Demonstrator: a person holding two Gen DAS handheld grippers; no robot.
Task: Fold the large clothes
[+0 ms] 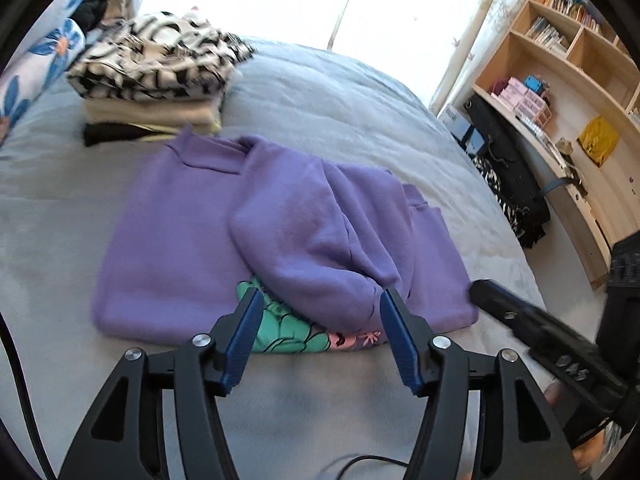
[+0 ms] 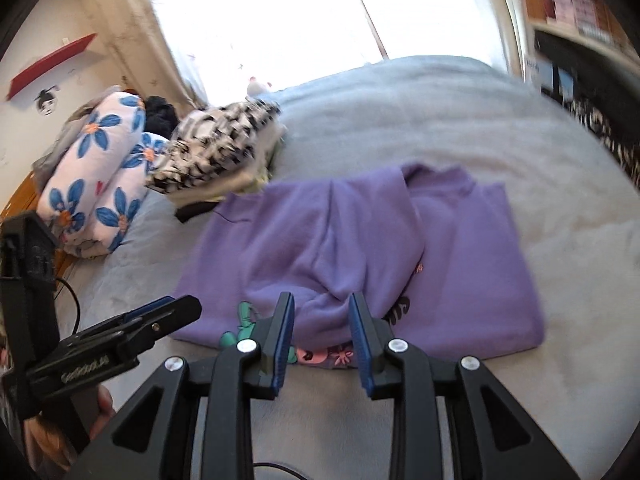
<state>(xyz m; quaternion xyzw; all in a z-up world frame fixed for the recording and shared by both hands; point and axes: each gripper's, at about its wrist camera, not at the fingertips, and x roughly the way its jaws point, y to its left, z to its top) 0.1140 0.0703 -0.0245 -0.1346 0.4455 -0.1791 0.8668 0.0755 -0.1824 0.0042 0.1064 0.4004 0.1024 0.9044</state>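
Purple sweatshirt, left wrist view: the purple sweatshirt lies folded on the grey bed, sleeves laid over its middle, a green and pink print showing at the near hem.
Left gripper, left wrist view: the left gripper hangs above the near hem, its blue fingers spread wide, nothing between them.
Right gripper, left wrist view: the right gripper enters from the lower right, its tip near the sweatshirt's right corner.
Clothes stack, left wrist view: a stack of folded clothes, black-and-white on top, sits just behind the collar.
Bookshelf, left wrist view: a wooden bookshelf stands right of the bed.
Purple sweatshirt, right wrist view: it lies flat on the bed, mid-frame.
Right gripper, right wrist view: fingers parted a little, gripping nothing, above the hem.
Left gripper, right wrist view: seen side-on at lower left.
Floral bedding, right wrist view: a rolled floral quilt lies at the left, beside the stack.
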